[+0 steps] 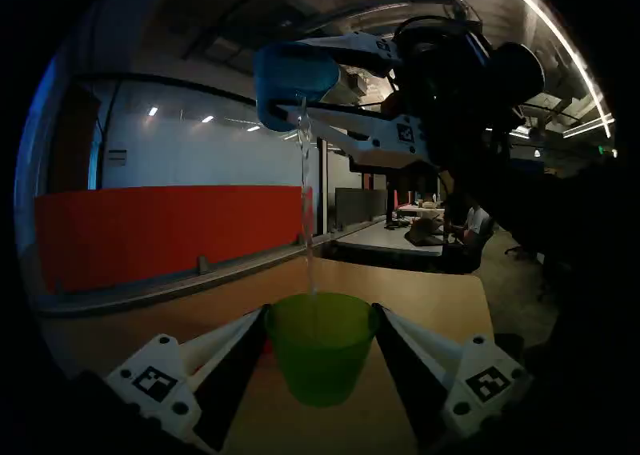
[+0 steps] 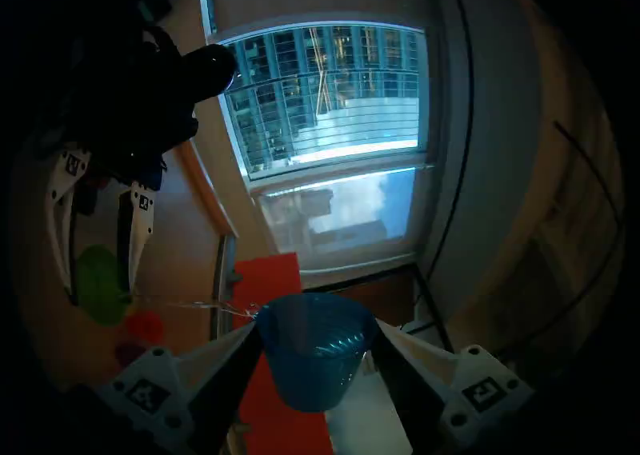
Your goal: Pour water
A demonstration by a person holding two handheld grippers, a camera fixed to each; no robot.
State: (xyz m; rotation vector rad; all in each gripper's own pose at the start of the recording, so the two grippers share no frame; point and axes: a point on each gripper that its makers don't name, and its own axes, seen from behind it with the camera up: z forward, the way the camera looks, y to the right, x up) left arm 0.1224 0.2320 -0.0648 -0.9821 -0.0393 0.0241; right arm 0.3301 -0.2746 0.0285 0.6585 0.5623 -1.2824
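- Left gripper (image 1: 320, 321): jaws clamped on upright translucent green plastic cup (image 1: 320, 363).
- Right gripper (image 2: 316, 331): jaws clamped on tilted blue plastic cup (image 2: 312, 367); water stream (image 1: 306, 199) falls into green cup.

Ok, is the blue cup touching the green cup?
Apart. The left gripper view shows the blue cup tipped well above the green cup, only the water stream bridging the gap.

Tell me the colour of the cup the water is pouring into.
The receiving cup is translucent green, best seen in the left gripper view.
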